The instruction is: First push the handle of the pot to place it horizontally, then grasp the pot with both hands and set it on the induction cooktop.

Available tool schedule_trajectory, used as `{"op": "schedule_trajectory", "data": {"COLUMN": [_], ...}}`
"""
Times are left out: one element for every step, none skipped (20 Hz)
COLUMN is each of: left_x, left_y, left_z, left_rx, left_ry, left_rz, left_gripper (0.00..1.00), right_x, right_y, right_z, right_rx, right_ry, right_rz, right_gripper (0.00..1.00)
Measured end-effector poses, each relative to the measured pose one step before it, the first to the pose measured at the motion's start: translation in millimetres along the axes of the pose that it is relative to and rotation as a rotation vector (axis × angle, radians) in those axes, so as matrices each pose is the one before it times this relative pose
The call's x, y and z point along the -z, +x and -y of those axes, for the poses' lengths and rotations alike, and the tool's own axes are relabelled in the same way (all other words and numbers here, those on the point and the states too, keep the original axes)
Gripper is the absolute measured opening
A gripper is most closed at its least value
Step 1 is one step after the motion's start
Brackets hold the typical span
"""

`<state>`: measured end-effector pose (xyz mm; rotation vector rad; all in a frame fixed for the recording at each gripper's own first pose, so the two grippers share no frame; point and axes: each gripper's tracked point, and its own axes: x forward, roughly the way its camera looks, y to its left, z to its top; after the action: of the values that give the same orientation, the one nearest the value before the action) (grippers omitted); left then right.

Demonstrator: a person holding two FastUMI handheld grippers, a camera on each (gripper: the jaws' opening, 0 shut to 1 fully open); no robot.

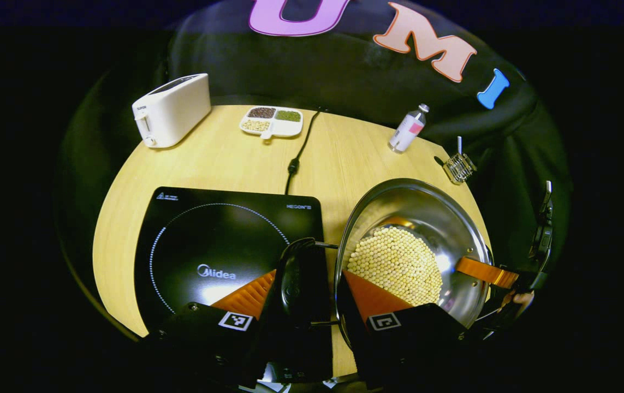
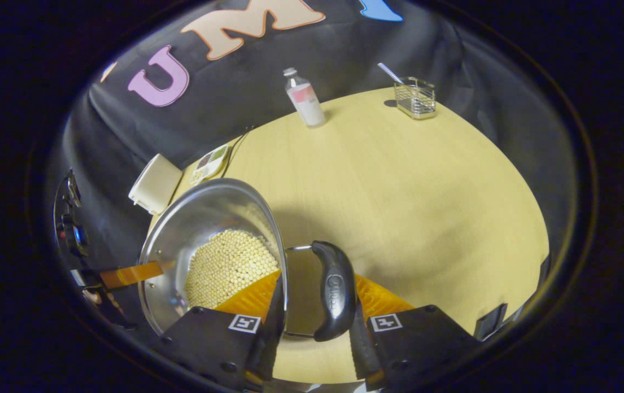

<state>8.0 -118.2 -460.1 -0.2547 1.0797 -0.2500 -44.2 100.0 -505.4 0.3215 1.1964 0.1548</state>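
Observation:
A steel pot (image 1: 426, 218) holding pale beans (image 1: 396, 265) is just right of the black induction cooktop (image 1: 208, 245). My left gripper (image 1: 309, 275) is shut across the pot's near black handle (image 1: 298, 278), with one finger outside the handle and the other inside the rim. In the right gripper view the pot (image 2: 202, 218) sits at lower left. My right gripper (image 2: 317, 275) is shut the same way across the opposite handle (image 2: 334, 289). Each view shows the other gripper's finger (image 1: 486, 271) (image 2: 131, 274) at the pot's far rim. The pot's base is hidden.
On the round wooden table (image 1: 355, 158) stand a white toaster (image 1: 172, 109), a divided dish of beans (image 1: 272, 121), a small bottle (image 1: 409, 130) and a wire basket (image 1: 459, 166). The cooktop's cable (image 1: 298, 153) runs toward the back edge.

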Motion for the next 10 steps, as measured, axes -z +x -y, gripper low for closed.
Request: {"op": "schedule_trajectory", "data": {"left_x": [-1.67,-0.98,-0.06,1.17,2.73,1.29,1.38,0.40,1.03,0.25], "left_y": [-2.53,-2.66,-3.34,-2.15,-2.50,-2.58,-3.01,-2.54,-2.41,-2.79], "left_z": [-5.92,-6.04,-6.65,-6.93,-8.07,-7.30,-7.54,-7.16,-7.29,-6.64], "left_rx": [-0.00373,-0.00403,-0.00462,-0.00566,-0.00619,-0.00562,-0.00520,-0.00384,-0.00333,-0.00451], "left_ry": [-0.00583,-0.00531,-0.00590,-0.00829,-0.01112,-0.01144,-0.01418,-0.01626,-0.01835,-0.01849], "left_rz": [0.00596,0.00578,0.00629,0.00341,-0.00072,0.00204,0.00048,0.00216,0.00226,0.00325], "left_gripper": [0.63,0.63,0.63,0.63,0.65,0.63,0.63,0.63,0.63,0.63], "right_x": [-0.03,1.72,1.47,2.36,1.62,2.76,2.53,3.57,1.93,2.75], "right_y": [0.45,0.85,2.09,2.34,1.69,0.56,1.93,1.84,4.30,3.23], "right_z": [-7.06,-6.14,-6.88,-6.78,-6.68,-7.11,-7.55,-7.34,-8.17,-6.55], "right_rx": [-0.00471,-0.00493,-0.00489,-0.00423,-0.00458,-0.00613,-0.00792,-0.00801,-0.00796,-0.00782], "right_ry": [-0.00392,-0.00396,-0.00546,-0.00712,-0.00808,-0.00784,-0.00710,-0.00473,-0.00284,-0.00372], "right_rz": [-0.00062,-0.00112,-0.00130,-0.00293,-0.00332,-0.00513,-0.00598,-0.00547,-0.00685,-0.00645], "right_gripper": [0.58,0.58,0.58,0.58,0.58,0.58,0.58,0.58,0.58,0.58]}}
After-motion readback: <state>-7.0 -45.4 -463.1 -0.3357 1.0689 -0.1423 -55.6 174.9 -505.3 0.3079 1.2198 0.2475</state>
